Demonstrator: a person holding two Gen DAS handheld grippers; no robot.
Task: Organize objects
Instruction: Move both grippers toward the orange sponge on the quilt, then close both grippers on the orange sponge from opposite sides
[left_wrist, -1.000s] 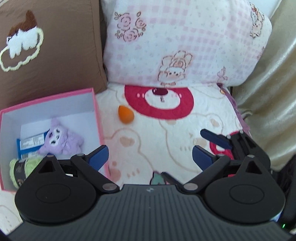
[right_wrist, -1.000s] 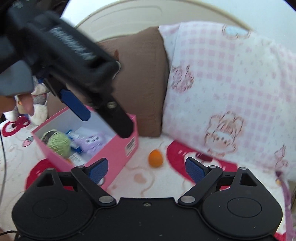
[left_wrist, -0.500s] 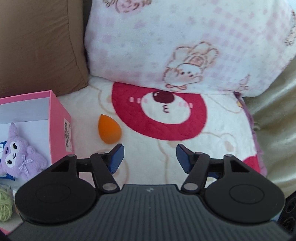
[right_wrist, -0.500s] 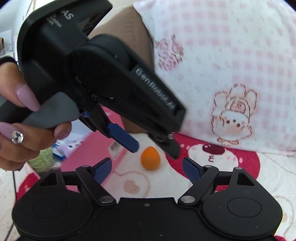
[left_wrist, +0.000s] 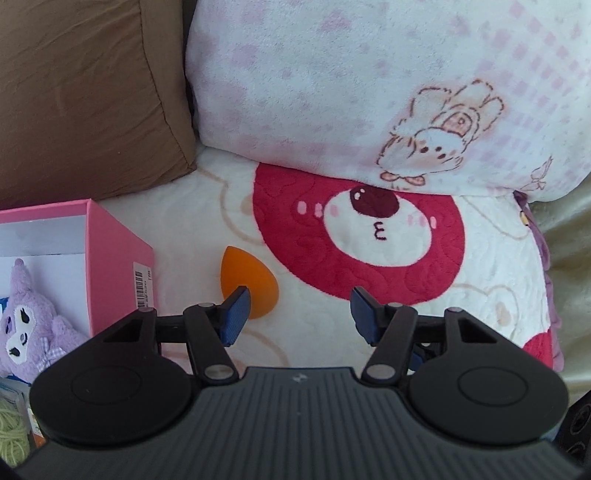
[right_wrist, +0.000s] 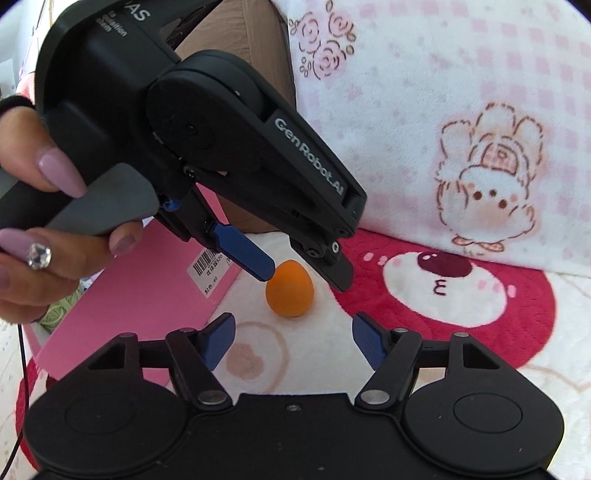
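Left gripper (left_wrist: 297, 314) hangs above the bedspread (left_wrist: 207, 229) with its blue pads parted and nothing between them; the pads (left_wrist: 234, 314) sit just over the orange makeup sponge (left_wrist: 242, 275). In the right wrist view the same gripper (right_wrist: 306, 275) straddles the top of the sponge (right_wrist: 290, 293), pads not pressing it. A hand (right_wrist: 40, 236) with long painted nails holds its handle.

Right gripper (right_wrist: 293, 341) points at the sponge from nearer the camera, its jaws closing, nothing between them; the sponge lies beyond its fingertips.

Sponge: egg-shaped, lying on the cream and red cartoon bedspread, just beside the pink box (left_wrist: 118, 269), outside it, not touching its wall as far as can be seen.

Pink box: open top, white inside, barcode sticker on the outer wall. Contents visible in the left wrist view: purple plush toy (left_wrist: 31, 328) lying against the near wall; pale green yarn ball (left_wrist: 13, 435) at the lower edge; a blue packet partly hidden under the plush.

Behind: brown cushion (left_wrist: 85, 96) next to a pink checked pillow (left_wrist: 369, 85) with a rabbit print, both leaning at the back of the bedspread.
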